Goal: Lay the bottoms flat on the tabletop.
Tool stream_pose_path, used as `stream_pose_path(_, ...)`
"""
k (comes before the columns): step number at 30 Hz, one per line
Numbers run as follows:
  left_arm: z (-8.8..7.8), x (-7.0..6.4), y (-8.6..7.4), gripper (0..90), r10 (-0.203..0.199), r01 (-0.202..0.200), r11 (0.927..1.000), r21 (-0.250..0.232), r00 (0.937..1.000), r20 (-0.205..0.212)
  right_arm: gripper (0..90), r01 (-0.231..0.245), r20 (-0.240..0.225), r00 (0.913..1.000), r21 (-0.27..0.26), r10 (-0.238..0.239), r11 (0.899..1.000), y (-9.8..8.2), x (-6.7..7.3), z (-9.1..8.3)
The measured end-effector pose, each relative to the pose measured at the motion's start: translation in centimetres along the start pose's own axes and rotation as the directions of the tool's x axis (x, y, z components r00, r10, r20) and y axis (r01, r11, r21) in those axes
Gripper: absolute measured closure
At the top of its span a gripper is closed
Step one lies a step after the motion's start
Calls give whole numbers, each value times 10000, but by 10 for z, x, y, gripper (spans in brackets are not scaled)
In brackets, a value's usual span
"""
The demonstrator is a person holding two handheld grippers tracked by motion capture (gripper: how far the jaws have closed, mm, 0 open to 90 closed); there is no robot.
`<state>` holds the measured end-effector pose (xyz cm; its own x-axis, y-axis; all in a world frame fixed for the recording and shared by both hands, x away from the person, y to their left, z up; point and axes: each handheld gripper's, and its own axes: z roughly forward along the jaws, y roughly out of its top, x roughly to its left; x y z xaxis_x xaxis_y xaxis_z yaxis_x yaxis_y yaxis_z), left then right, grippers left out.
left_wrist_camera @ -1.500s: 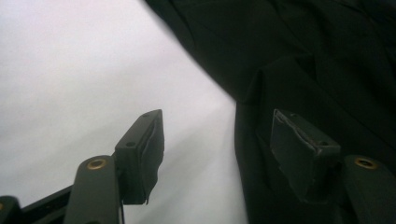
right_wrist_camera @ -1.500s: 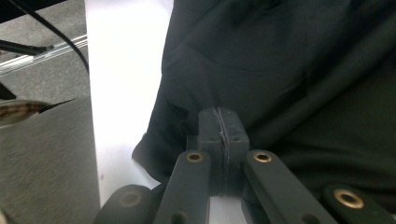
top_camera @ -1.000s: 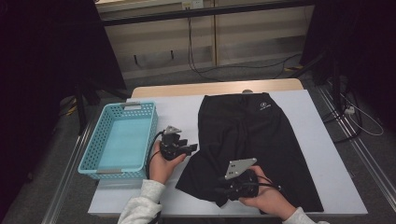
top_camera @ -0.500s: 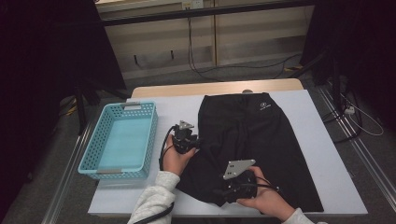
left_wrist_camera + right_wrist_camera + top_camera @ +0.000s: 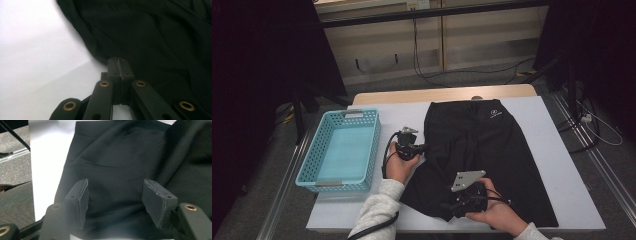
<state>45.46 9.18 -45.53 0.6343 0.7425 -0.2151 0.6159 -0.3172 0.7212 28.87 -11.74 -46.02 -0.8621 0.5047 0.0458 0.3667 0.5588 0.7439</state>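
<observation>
- Since the earlier frames, the left hand-held gripper has slid right to the left edge of the black shorts, its jaws closing until they meet there; whether any cloth is pinched between them I cannot tell.
- Meanwhile the right hand-held gripper has been opening; its jaws stand apart over the near hem, gripping nothing.
- Shorts lie flat, right of centre on the bench.
- Risk: a closed left pinch that catches no fabric, or one layer only, would let the fold drag crooked and bunch up.
- Risk: the right jaws may close short of the hem.
- White bench top, teal basket at its left, dark room with grey floor and cables beyond.
</observation>
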Motion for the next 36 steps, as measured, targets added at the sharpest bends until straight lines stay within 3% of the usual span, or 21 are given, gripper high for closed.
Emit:
stream_pose_path(6, -7, 10, 9, 900, -161, 159, 9997, -179, 9998, -90, 381, -14, 9, 10000, 0, 14, 10000, 0, -1, 0)
stream_pose_path(9, -10, 14, 15, 900, -52, 48, 9996, -290, 9999, -112, 379, 17, -2, 10000, 13, -17, 10000, 0, 0, 0)
stream_pose_path(14, -15, 22, 23, 900, -125, 102, 9982, -584, 9992, -379, 374, -10, -15, 10000, 56, 10, 10000, 0, 0, 1)
stream_pose_path(19, -12, 23, 16, 884, -152, 133, 9980, -618, 9994, -295, 375, 101, 0, 9999, 67, -101, 9999, 0, 1, 1)
stream_pose_path(27, -19, 18, 0, 522, -101, 87, 9980, -634, 9997, -224, 440, 198, 154, 9997, -51, -197, 9998, 2, 4, -1)
stream_pose_path(30, -24, 16, -6, 468, -25, 9, 9981, -608, 9997, -257, 452, 191, 433, 9989, -93, -187, 9998, 4, 3, 0)
stream_pose_path(36, -32, 9, -14, 351, 342, -349, 9986, -401, 9992, -187, 470, -307, 954, 9949, -347, 339, 9989, 6, -4, -1)
